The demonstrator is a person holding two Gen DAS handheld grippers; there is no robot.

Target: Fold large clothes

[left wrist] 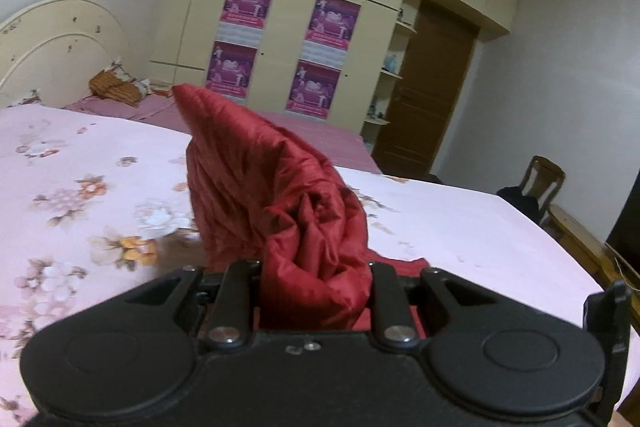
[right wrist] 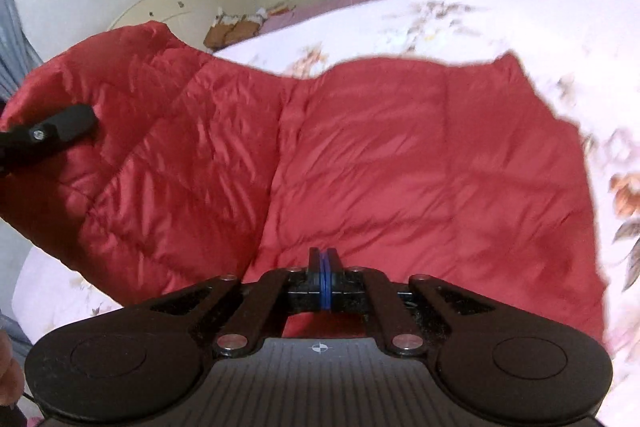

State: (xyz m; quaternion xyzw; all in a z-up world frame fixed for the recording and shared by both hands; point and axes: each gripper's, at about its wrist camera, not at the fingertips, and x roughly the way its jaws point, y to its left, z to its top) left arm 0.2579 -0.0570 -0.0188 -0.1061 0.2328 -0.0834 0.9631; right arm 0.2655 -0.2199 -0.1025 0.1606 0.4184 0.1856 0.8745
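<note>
Here one red jacket (right wrist: 400,155) spans two claws: left claw (left wrist: 316,291) grips it, right claw (right wrist: 324,267) fully closed.

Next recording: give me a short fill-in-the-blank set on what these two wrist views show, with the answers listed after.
1. The left gripper is shut on a bunched part of the ____ quilted jacket.
2. The jacket lies partly on a bed whose cover is printed with ____.
3. The right gripper has its blue-edged pads pressed ____.
4. The wardrobe doors carry four ____ posters.

Answers: red; flowers; together; purple
</note>
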